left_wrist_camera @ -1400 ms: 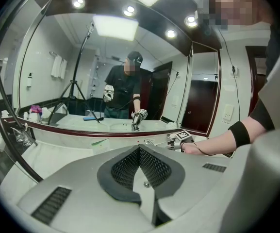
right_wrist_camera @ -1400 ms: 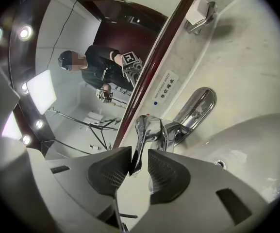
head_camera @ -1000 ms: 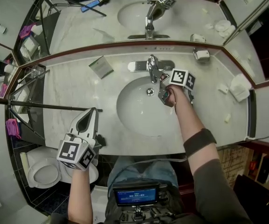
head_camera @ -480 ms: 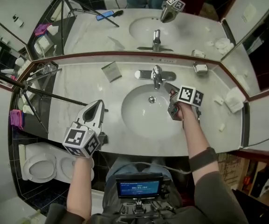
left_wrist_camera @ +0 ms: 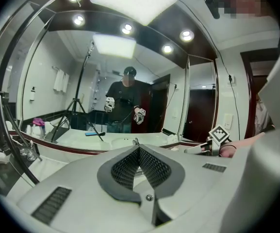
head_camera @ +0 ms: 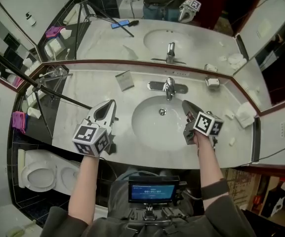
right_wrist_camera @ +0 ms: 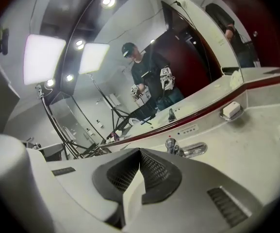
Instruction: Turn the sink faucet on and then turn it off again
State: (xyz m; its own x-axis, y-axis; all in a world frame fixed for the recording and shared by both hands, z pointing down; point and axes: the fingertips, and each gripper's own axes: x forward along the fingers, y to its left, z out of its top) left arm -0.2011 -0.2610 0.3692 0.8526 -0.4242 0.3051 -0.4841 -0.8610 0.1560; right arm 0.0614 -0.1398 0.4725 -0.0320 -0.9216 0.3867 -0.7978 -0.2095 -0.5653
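Note:
The chrome faucet (head_camera: 169, 88) stands at the back of the white oval sink (head_camera: 149, 132), with no water visibly running. My right gripper (head_camera: 184, 103) hangs over the sink's right side, in front of and to the right of the faucet, clear of it. Its jaws have just been closing and now stand shut with nothing between them (right_wrist_camera: 140, 150); the faucet (right_wrist_camera: 172, 146) shows beyond them. My left gripper (head_camera: 113, 102) hovers over the counter left of the sink, shut and empty (left_wrist_camera: 139, 147).
A soap dish (head_camera: 212, 82) and a folded towel (head_camera: 244, 113) lie on the marble counter at the right. A small packet (head_camera: 125, 80) lies left of the faucet. Tripod legs (head_camera: 58, 95) cross the counter's left end. A mirror backs the counter, and a toilet (head_camera: 38, 174) sits below left.
My right gripper has pulled away from the faucet towards the sink's front right, lifted, and its jaws have closed. The left gripper has risen a little.

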